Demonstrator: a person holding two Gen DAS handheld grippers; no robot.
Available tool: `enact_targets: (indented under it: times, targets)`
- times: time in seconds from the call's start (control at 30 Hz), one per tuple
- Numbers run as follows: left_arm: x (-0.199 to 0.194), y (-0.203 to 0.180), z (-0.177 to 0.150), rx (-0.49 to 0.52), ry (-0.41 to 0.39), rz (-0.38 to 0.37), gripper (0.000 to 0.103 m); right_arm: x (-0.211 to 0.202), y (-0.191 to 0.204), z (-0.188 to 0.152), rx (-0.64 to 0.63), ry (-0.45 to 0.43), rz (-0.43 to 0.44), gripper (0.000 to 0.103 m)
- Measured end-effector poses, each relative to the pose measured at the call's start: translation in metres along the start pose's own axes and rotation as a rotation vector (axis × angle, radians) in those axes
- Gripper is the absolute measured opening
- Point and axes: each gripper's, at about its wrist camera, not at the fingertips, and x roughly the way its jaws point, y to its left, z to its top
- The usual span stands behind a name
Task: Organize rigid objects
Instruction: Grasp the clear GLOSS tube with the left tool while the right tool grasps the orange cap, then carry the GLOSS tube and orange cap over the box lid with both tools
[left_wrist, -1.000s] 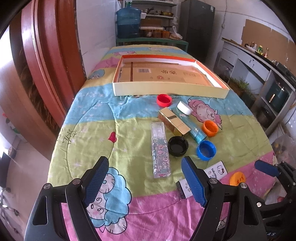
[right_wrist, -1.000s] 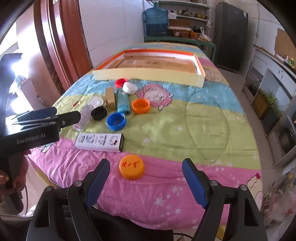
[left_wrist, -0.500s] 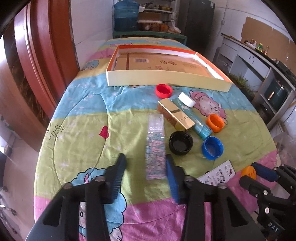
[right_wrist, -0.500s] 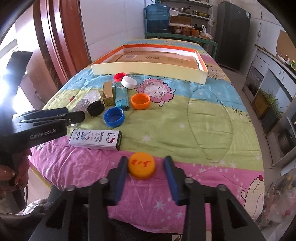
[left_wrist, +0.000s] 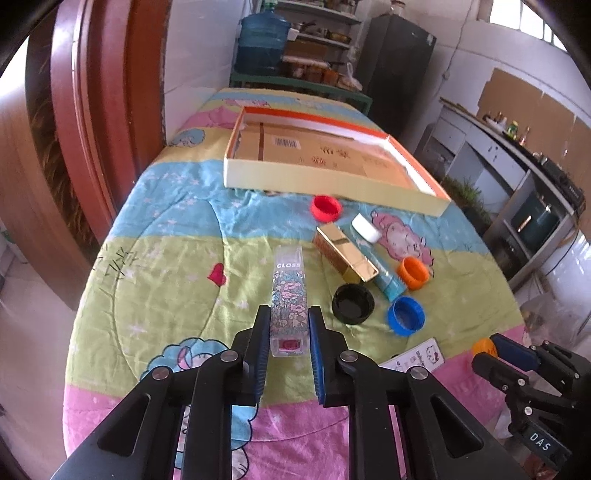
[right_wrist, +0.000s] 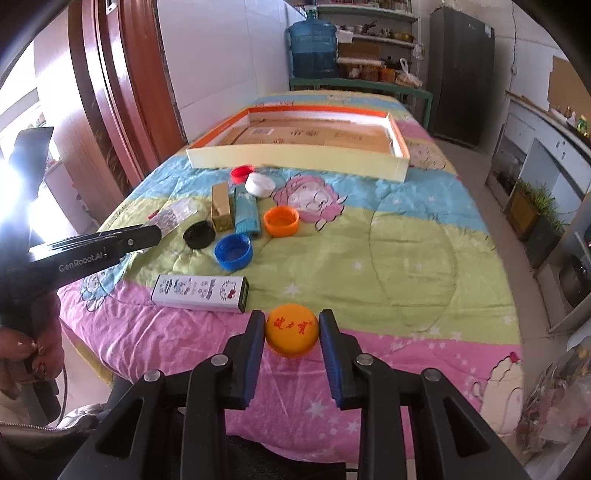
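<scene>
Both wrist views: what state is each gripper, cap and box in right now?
left gripper: shut on gloss box
right gripper: closing, yellow cap between pads
cardboard tray: open, empty
blue cap: open side up
black cap: open side up
Hello Kitty box: lying flat

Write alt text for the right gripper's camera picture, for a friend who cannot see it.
The right gripper is closing its two blue-padded jaws around a yellow-orange bottle cap with red characters, on a bright cartoon-print bedspread. Further off lie a white Hello Kitty box, loose coloured caps, and a shallow cardboard tray; the left gripper reaches in from the left.
</scene>
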Motion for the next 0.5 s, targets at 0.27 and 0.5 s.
enact_targets:
  times: [0.27, 0.5]
  targets:
    - [0.007, 0.003, 0.005, -0.004, 0.04, -0.007, 0.02, -0.013, -0.008, 0.012, 0.015, -0.05, -0.012, 0.031]
    - [0.03, 0.002, 0.011, -0.016, 0.096, 0.006, 0.02, -0.007, -0.009, 0.01, 0.021, -0.031, 0.005, 0.031]
